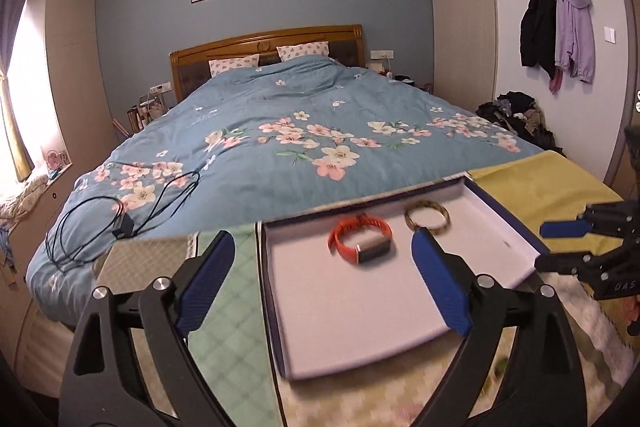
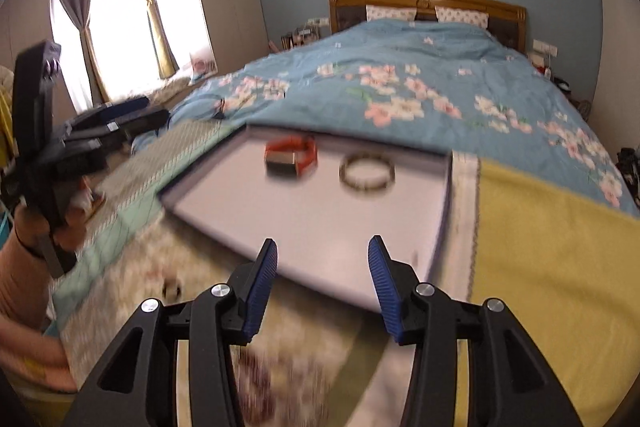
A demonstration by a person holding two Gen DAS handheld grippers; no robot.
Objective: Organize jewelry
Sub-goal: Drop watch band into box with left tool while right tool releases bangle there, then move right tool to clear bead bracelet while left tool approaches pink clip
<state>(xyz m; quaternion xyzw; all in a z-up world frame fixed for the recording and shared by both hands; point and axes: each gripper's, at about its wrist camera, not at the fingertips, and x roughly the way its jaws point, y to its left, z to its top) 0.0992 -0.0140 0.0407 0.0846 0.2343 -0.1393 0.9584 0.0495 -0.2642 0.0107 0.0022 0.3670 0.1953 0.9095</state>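
A shallow white-lined box (image 1: 500, 227) with a dark blue rim lies on a cloth-covered surface at the foot of a bed; it also shows in the right wrist view (image 2: 320, 219). In it lie an orange wristband watch (image 1: 360, 241) (image 2: 291, 154) and a mottled green-brown bangle (image 1: 427, 218) (image 2: 367, 171), side by side near the far wall. My left gripper (image 1: 322, 241) is open and empty, above the box's near left part. My right gripper (image 2: 322, 247) is open and empty, at the box's near edge; it shows at the right of the left wrist view (image 1: 560, 245).
The bed (image 1: 280, 131) with a blue floral duvet lies beyond the box, with a black cable (image 1: 120, 219) on its left corner. A yellow cloth (image 2: 552, 267) covers the surface right of the box, a green quilted cloth (image 1: 228, 307) the left. Clothes are piled on the floor (image 1: 516, 115).
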